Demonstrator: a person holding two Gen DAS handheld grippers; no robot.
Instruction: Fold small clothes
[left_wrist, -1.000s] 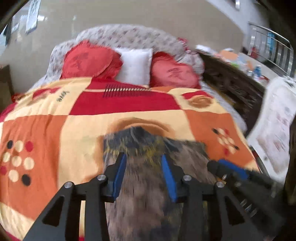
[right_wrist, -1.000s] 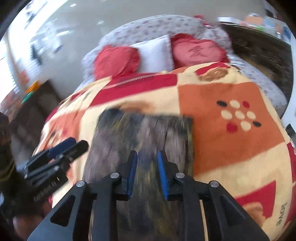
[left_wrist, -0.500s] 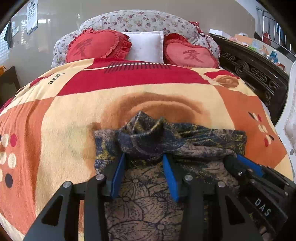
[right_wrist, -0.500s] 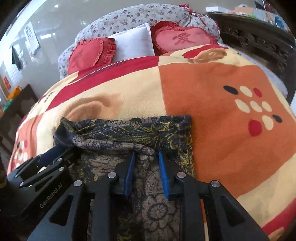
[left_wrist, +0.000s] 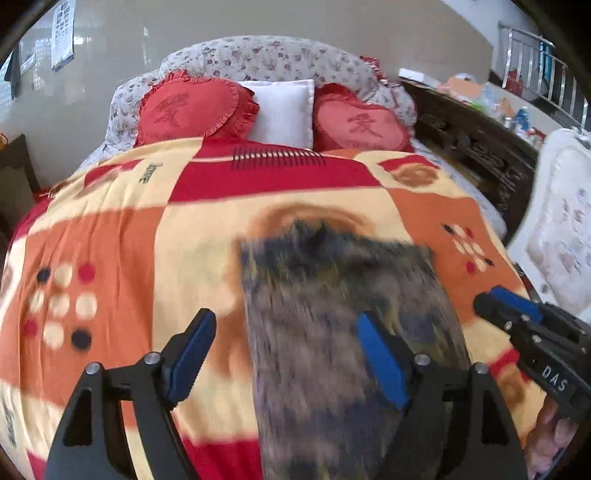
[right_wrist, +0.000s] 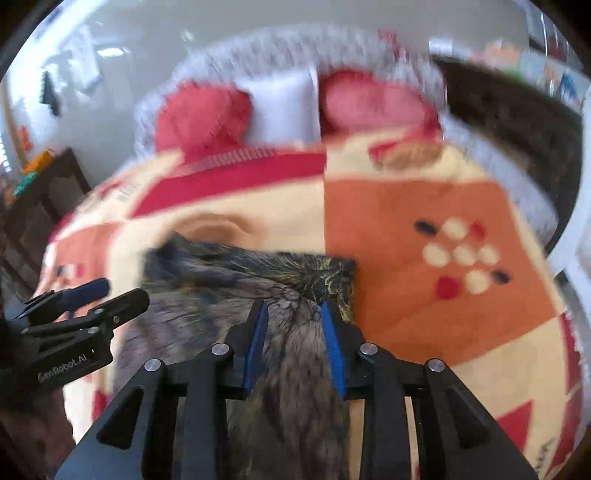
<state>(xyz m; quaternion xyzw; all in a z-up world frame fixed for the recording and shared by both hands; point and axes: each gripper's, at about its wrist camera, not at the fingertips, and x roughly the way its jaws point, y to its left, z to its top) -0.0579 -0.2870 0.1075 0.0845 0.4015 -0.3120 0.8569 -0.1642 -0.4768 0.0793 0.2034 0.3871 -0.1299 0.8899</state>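
A dark brown and navy patterned garment (left_wrist: 343, 314) lies flat on the orange, cream and red blanket (left_wrist: 122, 251), blurred by motion. My left gripper (left_wrist: 284, 354) is open wide and empty, raised over the garment's near left edge. My right gripper (right_wrist: 293, 339) hovers over the garment (right_wrist: 229, 280) near its right side, jaws apart with no cloth gripped between them. Each gripper shows in the other's view: the right one (left_wrist: 532, 332) at the garment's right, the left one (right_wrist: 77, 314) at its left.
Two red heart cushions (left_wrist: 195, 110) and a white pillow (left_wrist: 284, 110) lie at the bed's head against a floral headboard. A dark carved wooden frame (left_wrist: 476, 147) runs along the right. A white padded item (left_wrist: 557, 221) stands at far right. A dark cabinet (right_wrist: 44, 199) is left.
Both grippers let go of the garment's folded edge and lifted back. The left jaws opened wide, the right ones partly. The garment now lies flat.
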